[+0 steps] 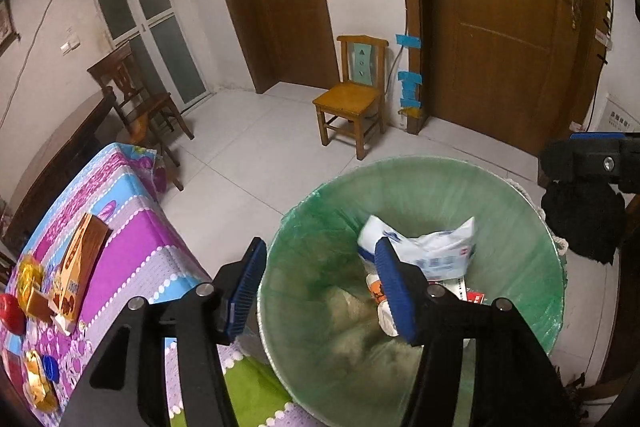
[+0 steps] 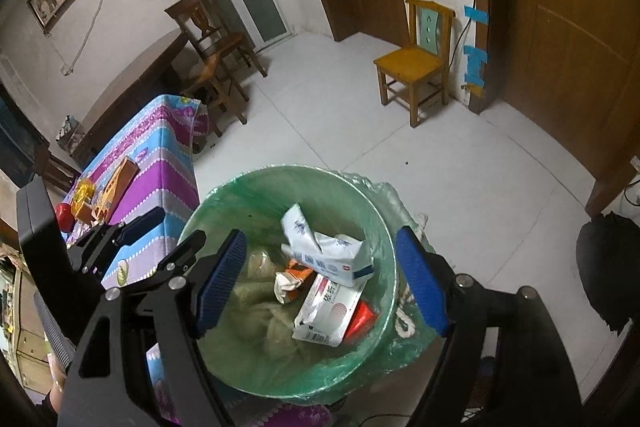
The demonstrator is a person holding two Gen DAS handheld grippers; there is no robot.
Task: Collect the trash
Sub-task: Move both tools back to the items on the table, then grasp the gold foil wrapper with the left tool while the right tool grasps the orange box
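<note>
A trash bin lined with a green bag [image 1: 516, 223] [image 2: 224, 203] stands on the floor beside the table. Inside lie white tissue packs [image 2: 332, 255] [image 1: 436, 251], a crumpled orange wrapper [image 2: 292, 279] and a red item [image 2: 362, 315]. My left gripper [image 1: 320, 291] is open and empty, above the bin's left rim. My right gripper [image 2: 320, 279] is open and empty, directly above the bin. On the table sit a brown carton [image 1: 80, 259] [image 2: 116, 187], gold wrappers [image 1: 28, 275], a red apple [image 1: 10, 311] [image 2: 64, 215] and a blue cap [image 1: 50, 367].
The table has a purple and blue patterned cloth [image 1: 132, 227] [image 2: 160, 163]. A small wooden chair [image 1: 352, 95] [image 2: 416, 59] stands by brown doors. A dark chair [image 1: 136, 95] and dark table stand at the far left. A black object [image 2: 608, 267] lies on the floor at right.
</note>
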